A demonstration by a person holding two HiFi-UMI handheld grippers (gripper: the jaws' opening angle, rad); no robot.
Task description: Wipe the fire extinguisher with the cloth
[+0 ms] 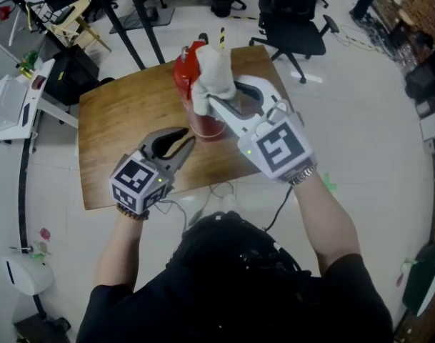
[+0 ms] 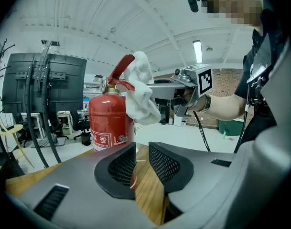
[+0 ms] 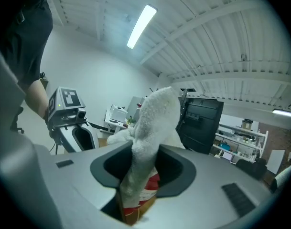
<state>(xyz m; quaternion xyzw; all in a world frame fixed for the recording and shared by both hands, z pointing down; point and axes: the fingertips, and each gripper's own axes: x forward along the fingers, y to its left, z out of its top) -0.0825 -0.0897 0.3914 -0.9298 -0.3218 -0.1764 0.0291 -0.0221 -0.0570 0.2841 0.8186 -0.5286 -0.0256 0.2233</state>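
White cloth is clenched between the right gripper's jaws and lies against the handle and shoulder of the red fire extinguisher, which stands upright on the wooden table. The left gripper holds nothing; its jaws are narrowly apart, near the extinguisher's base.

Left gripper low, jaws slightly apart (nothing between them), right gripper higher, clamped on cloth
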